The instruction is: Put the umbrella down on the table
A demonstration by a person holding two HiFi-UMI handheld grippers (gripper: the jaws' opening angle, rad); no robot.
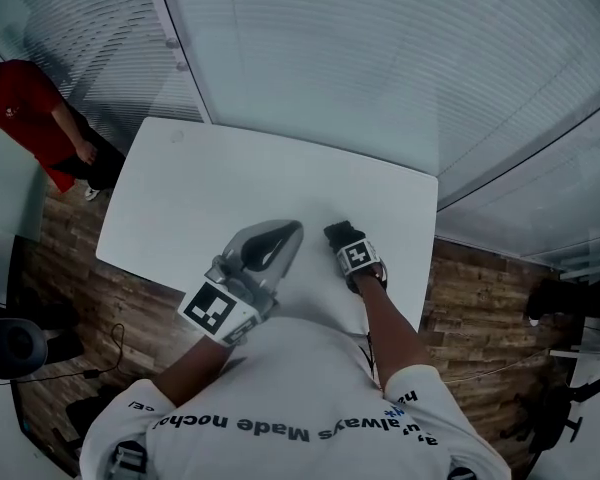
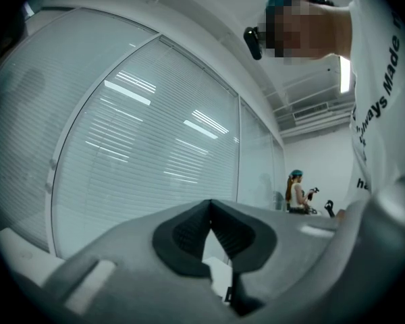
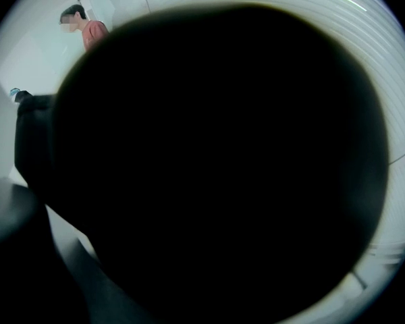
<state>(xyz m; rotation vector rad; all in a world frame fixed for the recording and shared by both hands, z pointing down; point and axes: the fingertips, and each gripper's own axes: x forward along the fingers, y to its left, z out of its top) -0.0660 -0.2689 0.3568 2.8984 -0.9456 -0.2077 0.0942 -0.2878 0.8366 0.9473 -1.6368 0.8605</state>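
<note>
Your left fingers (image 2: 183,238) are pressed together at the tips with nothing between them. Only a sliver of white shows through the gap under the dark pads. The left gripper (image 1: 283,238) hovers over the near edge of the table (image 1: 230,183), pointing across it.

On the right, no view shows the fingers. A round black mass, which I take to be the umbrella (image 3: 223,160), sits right against the lens and covers them, so I cannot tell whether they are clamped on it. The right gripper (image 1: 346,242) is also over the table's near edge, just beside the left one.

Judging by that dark bulk, you are probably handling a folded umbrella: light, with soft, slippery fabric over a stiff core. Fabric slides and bunches in a pinch, so hold it across the firm middle or at the handle, not on loose folds. Lower it until its length lies flat on the bare tabletop, well in from the table's edge, because a round bundle may roll.
</note>
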